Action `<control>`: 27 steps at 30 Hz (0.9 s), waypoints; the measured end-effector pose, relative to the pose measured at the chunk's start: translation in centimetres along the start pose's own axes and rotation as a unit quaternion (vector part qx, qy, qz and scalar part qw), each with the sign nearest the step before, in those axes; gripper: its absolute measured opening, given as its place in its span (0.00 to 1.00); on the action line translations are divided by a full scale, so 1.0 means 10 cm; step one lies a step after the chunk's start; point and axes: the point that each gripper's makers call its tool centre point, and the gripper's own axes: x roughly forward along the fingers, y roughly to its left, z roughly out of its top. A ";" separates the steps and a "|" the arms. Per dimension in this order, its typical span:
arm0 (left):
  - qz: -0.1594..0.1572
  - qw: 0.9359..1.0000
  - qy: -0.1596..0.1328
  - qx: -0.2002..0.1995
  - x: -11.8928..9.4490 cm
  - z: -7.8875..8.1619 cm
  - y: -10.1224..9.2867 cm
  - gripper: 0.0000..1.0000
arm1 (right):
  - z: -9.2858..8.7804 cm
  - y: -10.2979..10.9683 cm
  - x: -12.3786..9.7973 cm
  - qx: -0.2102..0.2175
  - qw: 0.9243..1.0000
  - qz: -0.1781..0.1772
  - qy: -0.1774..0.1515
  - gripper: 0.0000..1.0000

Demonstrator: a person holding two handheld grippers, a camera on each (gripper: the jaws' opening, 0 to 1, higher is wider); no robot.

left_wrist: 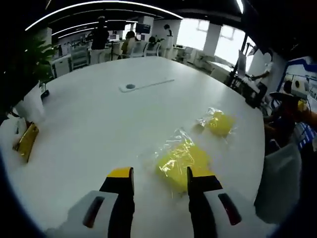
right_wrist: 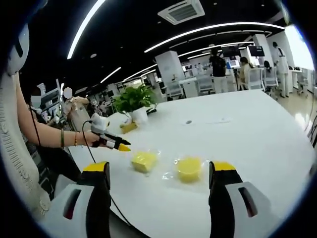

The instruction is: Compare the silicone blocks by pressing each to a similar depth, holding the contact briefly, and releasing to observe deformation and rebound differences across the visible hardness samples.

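left gripper view: near yellow block (left_wrist: 182, 162) in clear wrap lies on the white bench (left_wrist: 99, 124), just ahead of my open, empty left claw (left_wrist: 159, 179); a second block (left_wrist: 220, 123) beyond. right gripper view: my right claw (right_wrist: 161, 173) gapes wide, empty, both blocks ahead.

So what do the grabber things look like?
Each grabber has two black jaws with bright yellow tips, on chunky white shells with a dark red slot. See the left gripper and the right gripper. The right gripper view also shows the left one from the side: a white body, black jaws, yellow tips and a thin black cable hanging down. The person's wrist wears bracelets.
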 end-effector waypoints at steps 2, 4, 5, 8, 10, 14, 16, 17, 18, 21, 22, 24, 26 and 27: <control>0.000 1.000 -0.014 -0.002 -0.11 0.03 -0.11 0.42 | 0.01 0.03 0.00 -0.001 1.000 0.008 -0.002 0.76; 0.000 1.000 -0.027 -0.006 -0.22 0.05 -0.22 0.41 | 0.02 0.06 -0.01 -0.005 1.000 0.017 -0.003 0.76; -0.001 0.999 -0.033 -0.004 -0.28 0.05 -0.29 0.40 | 0.01 0.08 -0.01 -0.005 1.000 0.023 -0.003 0.77; -0.007 0.999 -0.052 -0.011 -0.42 0.08 -0.46 0.41 | -0.01 0.14 -0.03 -0.004 0.999 0.044 0.002 0.77; -0.008 0.998 -0.066 -0.019 -0.51 0.09 -0.57 0.42 | -0.02 0.19 -0.04 -0.003 0.998 0.057 0.004 0.78; -0.010 0.995 -0.096 -0.031 -0.69 0.11 -0.76 0.45 | 0.00 0.26 -0.09 -0.002 0.997 0.077 -0.002 0.79; -0.013 0.992 -0.115 -0.041 -0.78 0.12 -0.85 0.46 | 0.01 0.29 -0.11 -0.006 0.996 0.086 -0.009 0.78; -0.013 0.992 -0.119 -0.042 -0.81 0.12 -0.88 0.47 | 0.01 0.30 -0.12 -0.006 0.996 0.091 -0.012 0.78; -0.012 0.991 -0.129 -0.041 -0.87 0.13 -0.92 0.47 | 0.01 0.34 -0.13 -0.005 0.995 0.100 -0.015 0.79; -0.023 0.984 -0.168 -0.047 -1.01 0.19 -1.04 0.49 | 0.00 0.36 -0.16 -0.009 0.994 0.110 -0.018 0.80; -0.031 0.981 -0.185 -0.049 -1.07 0.23 -1.09 0.50 | -0.01 0.36 -0.17 -0.010 0.994 0.111 -0.017 0.81; -0.039 0.976 -0.206 -0.059 -1.15 0.27 -1.15 0.50 | -0.04 0.37 -0.18 -0.011 0.993 0.115 -0.013 0.83; -0.050 0.969 -0.232 -0.068 -1.25 0.31 -1.21 0.51 | -0.07 0.36 -0.20 -0.016 0.993 0.115 -0.011 0.82; -0.056 0.963 -0.250 -0.082 -1.30 0.34 -1.24 0.52 | -0.08 0.35 -0.22 -0.018 0.993 0.116 -0.011 0.82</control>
